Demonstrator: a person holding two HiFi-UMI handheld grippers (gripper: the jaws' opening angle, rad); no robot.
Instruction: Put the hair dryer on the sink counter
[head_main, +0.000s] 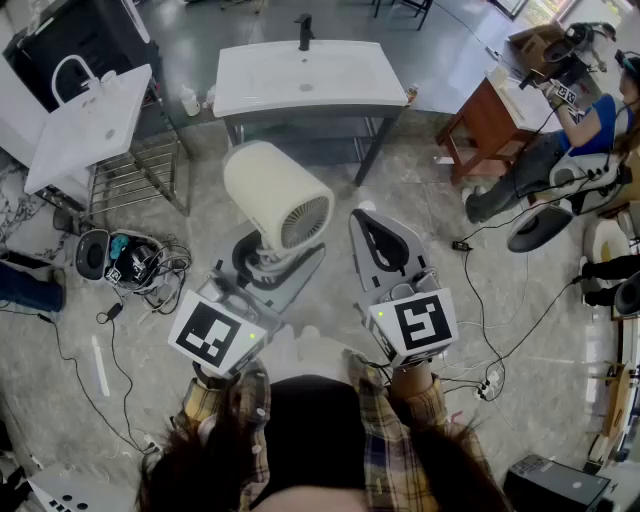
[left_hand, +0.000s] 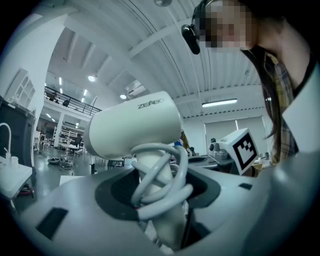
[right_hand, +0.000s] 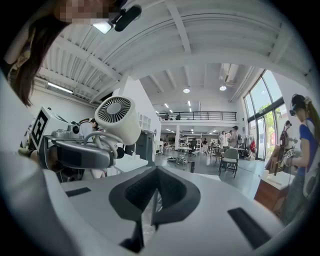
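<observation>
Hair (head_main: 300, 435) and plaid sleeves (head_main: 225, 400) fill the 6 o'clock edge of the head view. At 12 o'clock stands the counter (head_main: 345, 92), white, with a shallow basin and a black tap (head_main: 304, 32) at its far rim. Its top looks bare.

Just above centre, the dryer (head_main: 275, 195) is held in the air, well short of the counter, with its grille toward 4 o'clock. The left gripper (head_main: 262, 262) is clamped on the dryer's handle, jaws wide around it and around the cord (left_hand: 160, 172) looped there. The right gripper (head_main: 380, 245), at 5 o'clock of the dryer, has its jaws together with nothing in them.

The step in hand seems to be the carry. To do it well, keep the handle upright so the heavy head does not swing. Approach the flat margin beside the basin, not the bowl, and stay clear of the tap. Lower until the dryer rests before loosening the jaws, since the wound cord could make the hold springy.

Underfoot is a pale marbled floor (head_main: 520, 330) crossed by cables (head_main: 480, 300). A second sink (head_main: 90, 125) sits at 10 o'clock and a seated person (head_main: 560, 150) at 2 o'clock. The hall is large and bright.
</observation>
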